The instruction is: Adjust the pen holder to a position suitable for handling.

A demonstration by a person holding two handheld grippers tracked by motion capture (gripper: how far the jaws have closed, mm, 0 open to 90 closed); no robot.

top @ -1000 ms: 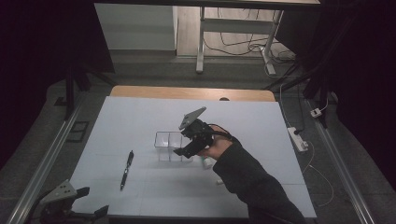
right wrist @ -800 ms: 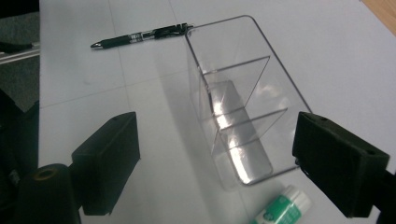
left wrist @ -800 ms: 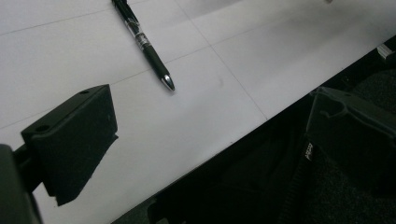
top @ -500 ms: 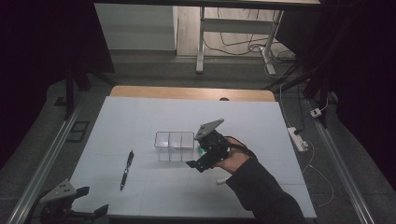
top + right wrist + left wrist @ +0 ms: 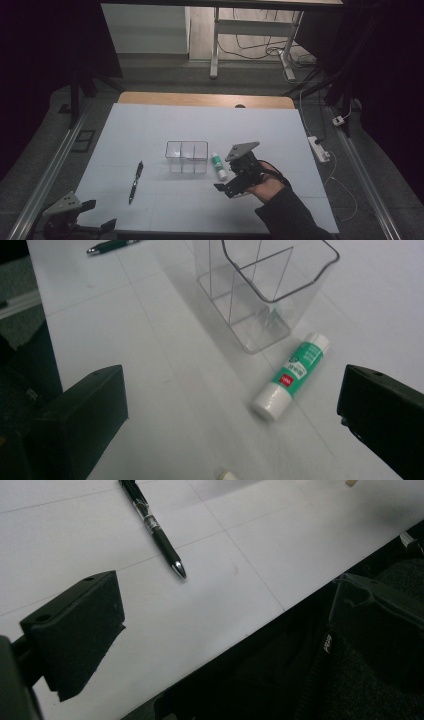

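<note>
Table [image 5: 150,125] carries a clear two-bay bin [image 5: 187,150] mid-surface, upright. Right gripper [image 5: 231,183] sits toward the near right corner, jaws just opened wide, nothing between them. Left gripper [image 5: 85,222] hangs over the near left corner, jaws apart and empty. Pen [image 5: 135,181] lies left of the bin, well apart, nearer the near edge. Glue stick [image 5: 291,374] lies flat just beside the bin's right wall, between bin and right gripper, clear of the jaws.
</note>
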